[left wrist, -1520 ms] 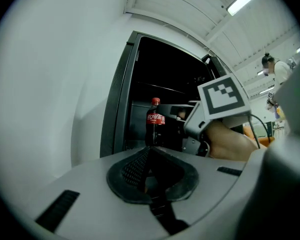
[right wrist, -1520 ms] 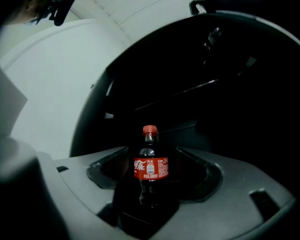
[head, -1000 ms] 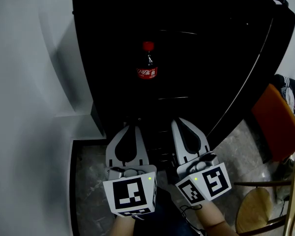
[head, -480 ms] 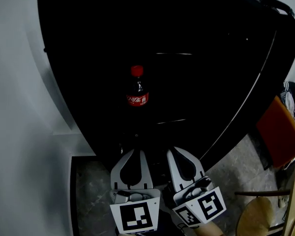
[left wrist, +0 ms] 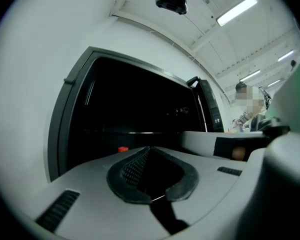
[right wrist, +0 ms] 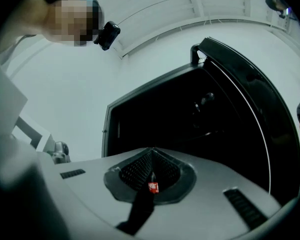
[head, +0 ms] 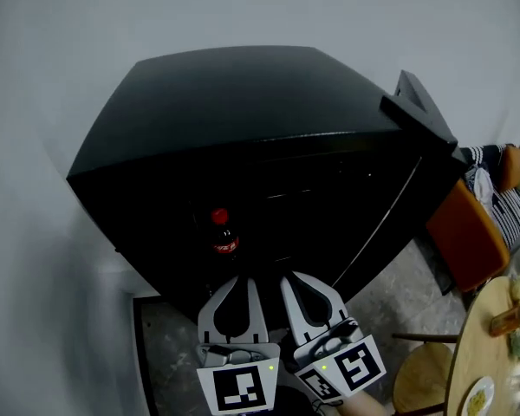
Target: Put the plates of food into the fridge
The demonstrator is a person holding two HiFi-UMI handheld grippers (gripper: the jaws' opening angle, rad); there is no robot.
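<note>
Plates of food remain unfetched — one plate (head: 477, 397) sits on the table (head: 458, 364) at near right, while the left gripper (head: 238, 278) and right gripper (head: 295, 276), both closed and empty, have lifted before the open fridge (head: 243, 102).

Left hand-held gripper (head: 239, 281) and right hand-held gripper (head: 296, 279) side by side, jaws together, empty
</note>
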